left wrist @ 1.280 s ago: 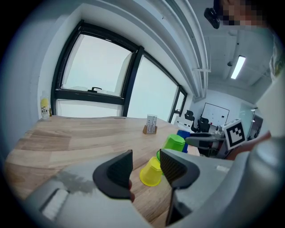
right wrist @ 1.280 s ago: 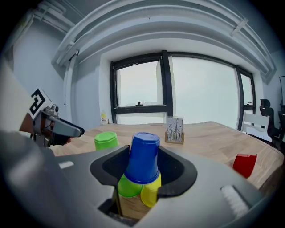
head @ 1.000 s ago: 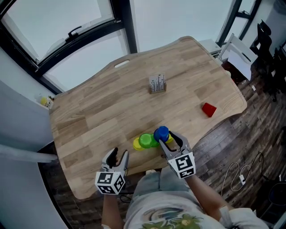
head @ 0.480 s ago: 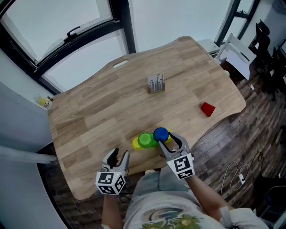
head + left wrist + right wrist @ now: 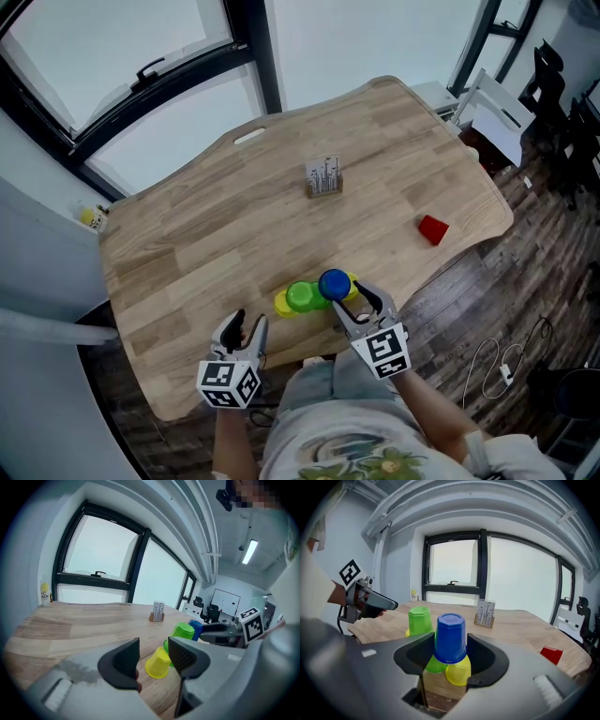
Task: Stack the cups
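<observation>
The blue cup [image 5: 450, 637] stands upside down in the second level of a small pyramid, near the edge of the counter [image 5: 187, 234] closest to the person; it rests across a green cup [image 5: 435, 663] and a yellow cup [image 5: 459, 673] below it. At 9 o'clock from it, a second green cup [image 5: 419, 619] stands at the same level, also upside down. The right tongs [image 5: 354, 302] are around the blue cup; their jaws have just been opening, and the pads seem to be just clear of its walls, so I judge it as released, though the gap is very thin in the right gripper view. The left tongs [image 5: 152, 644] hover at 7 o'clock from the pyramid, jaws apart, with nothing between them.

A red object [image 5: 432, 229] lies well apart at 2 o'clock from the cups; a small card stand [image 5: 323, 176] is at 12 o'clock.

The danger now is in the retreat of the right tongs; the blue cup sits on two rims only, so if one pad drags on it while pulling back, it can slide off or tip toward the person. The same push can shift the lower cups apart, and then the neighbouring green cup loses its support too; the counter's edge is close, so a falling cup may roll to the floor.
</observation>
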`<state>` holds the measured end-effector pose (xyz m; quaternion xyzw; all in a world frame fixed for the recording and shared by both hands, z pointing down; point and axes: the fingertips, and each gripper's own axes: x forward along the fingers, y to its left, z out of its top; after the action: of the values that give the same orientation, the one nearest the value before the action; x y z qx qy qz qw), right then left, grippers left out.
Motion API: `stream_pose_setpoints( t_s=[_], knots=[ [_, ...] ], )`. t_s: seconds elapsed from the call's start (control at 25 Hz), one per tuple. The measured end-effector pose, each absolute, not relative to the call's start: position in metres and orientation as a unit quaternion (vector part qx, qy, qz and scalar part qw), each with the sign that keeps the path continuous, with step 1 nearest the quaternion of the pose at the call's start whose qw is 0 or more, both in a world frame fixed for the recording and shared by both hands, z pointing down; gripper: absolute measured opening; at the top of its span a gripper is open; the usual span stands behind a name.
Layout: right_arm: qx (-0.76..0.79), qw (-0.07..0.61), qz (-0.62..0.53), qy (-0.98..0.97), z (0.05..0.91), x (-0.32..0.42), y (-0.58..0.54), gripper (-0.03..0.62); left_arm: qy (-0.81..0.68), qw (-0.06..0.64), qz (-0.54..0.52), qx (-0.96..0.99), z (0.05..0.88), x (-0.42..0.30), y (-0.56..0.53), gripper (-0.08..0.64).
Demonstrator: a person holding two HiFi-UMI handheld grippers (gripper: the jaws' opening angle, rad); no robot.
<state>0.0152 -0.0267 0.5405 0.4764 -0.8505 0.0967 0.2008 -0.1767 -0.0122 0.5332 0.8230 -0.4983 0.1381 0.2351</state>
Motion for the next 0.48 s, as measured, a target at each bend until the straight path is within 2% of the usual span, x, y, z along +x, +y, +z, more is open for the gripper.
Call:
stream_pose_setpoints(
  t_s=[0.28, 0.48],
  knots=[
    [0.479, 0.171, 0.097, -0.856, 0.497, 0.051, -0.025, 0.219, -0.512, 0.221, 0.114, 0.822, 0.506, -0.173, -0.022, 0.204],
    [0.49, 0.214, 0.076, -0.842, 0.49, 0.096, -0.04, 0.219, -0.528, 0.206, 0.108, 0.817, 0.487, -0.171, -0.033, 0.204]
  ],
)
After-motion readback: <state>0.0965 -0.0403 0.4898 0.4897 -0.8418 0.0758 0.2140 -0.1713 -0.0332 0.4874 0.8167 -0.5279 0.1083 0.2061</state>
